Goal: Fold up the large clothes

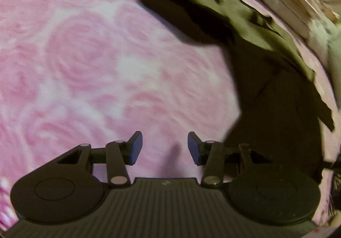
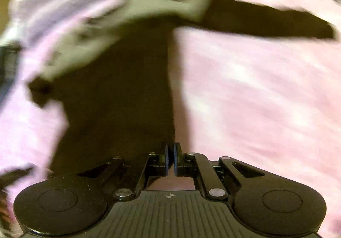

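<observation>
Garment (image 1: 266, 97) sprawls on pink bedspread (image 1: 85, 56) — unobstructed.

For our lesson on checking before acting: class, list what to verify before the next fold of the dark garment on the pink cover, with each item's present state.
1. Dark garment lies on the pink cover: ok.
2. Sleeve spread out flat: ok.
3. Left tongs open, nothing between them: ok.
4. Right tongs shut at the garment's edge: ok.
5. Cloth actually pinched by the right tongs: cannot tell.
6. Right view sharp enough to judge: not ok, blurred.
</observation>
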### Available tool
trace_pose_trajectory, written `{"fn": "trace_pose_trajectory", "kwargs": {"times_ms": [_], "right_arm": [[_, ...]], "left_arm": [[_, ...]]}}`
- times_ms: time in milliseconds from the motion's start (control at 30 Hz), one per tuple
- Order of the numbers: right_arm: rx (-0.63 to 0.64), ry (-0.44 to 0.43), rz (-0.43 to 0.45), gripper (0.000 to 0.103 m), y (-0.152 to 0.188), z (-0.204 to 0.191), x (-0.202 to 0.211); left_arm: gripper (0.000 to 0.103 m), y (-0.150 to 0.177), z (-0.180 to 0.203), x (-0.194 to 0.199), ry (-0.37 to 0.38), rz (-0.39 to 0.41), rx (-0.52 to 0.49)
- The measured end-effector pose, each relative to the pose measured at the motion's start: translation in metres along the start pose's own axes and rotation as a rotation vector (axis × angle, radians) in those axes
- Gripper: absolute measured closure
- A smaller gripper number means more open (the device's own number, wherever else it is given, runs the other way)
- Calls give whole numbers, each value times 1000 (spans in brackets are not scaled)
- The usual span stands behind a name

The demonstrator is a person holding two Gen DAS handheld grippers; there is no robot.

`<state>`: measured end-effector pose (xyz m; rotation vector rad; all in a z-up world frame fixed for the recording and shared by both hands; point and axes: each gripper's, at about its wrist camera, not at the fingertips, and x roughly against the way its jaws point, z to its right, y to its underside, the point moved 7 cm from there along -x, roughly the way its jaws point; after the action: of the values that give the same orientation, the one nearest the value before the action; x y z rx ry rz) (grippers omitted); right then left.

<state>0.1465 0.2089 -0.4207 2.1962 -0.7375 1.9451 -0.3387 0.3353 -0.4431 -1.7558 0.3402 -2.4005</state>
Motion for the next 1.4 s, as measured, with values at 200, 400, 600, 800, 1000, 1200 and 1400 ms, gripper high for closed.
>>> {"fn": "trace_pose_trajectory", "kwargs": {"times_ms": [200, 400, 600, 800, 1000, 1200, 1400], "right_arm": [[-188, 136, -52, 102, 21, 108, -14], [-249, -33, 37, 45, 20, 101, -13], [-235, -115, 71, 45, 29, 96, -8], [-267, -211, 107, 45, 36, 97, -12], [-181, -221, 91, 92, 38, 80, -32], [-95, -335, 38, 98, 63, 65, -4], [-65, -231, -83, 75, 88, 74, -24]], "left_arm": [[62, 20, 28, -12, 72, -28, 16], [62, 54, 65, -17, 189, -106, 42], [62, 102, 108, -36, 329, -213, 182], [86, 109, 115, -55, 425, -209, 401], [100, 89, 99, -18, 322, -87, 232], [100, 78, 47, 55, 103, 9, -2], [87, 103, 28, 13, 11, -129, -27]]}}
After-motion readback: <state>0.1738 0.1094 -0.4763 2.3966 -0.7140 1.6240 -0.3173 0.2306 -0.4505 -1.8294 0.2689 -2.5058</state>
